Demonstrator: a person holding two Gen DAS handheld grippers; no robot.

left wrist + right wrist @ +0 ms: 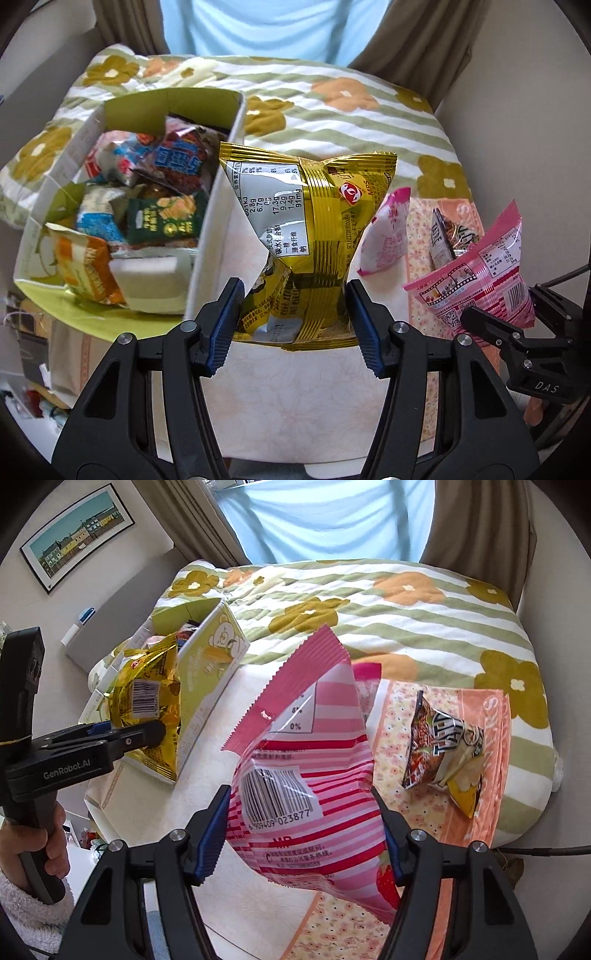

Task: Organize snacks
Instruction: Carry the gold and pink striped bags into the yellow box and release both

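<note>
Pinched between the left gripper (295, 314) pads, a gold snack bag (314, 229) hangs just beside the green snack box (218, 206) on the bed's near edge, while the right gripper (303, 834) clamps a pink striped bag (306, 760) near the peach cloth (476, 775), where a dark packet (439, 753) lies.

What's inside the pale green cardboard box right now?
The pale green cardboard box holds a heap of small snack packets: a dark green one, an orange one, a blue-lettered one, and a white tub. Anything underneath them is covered.
</note>
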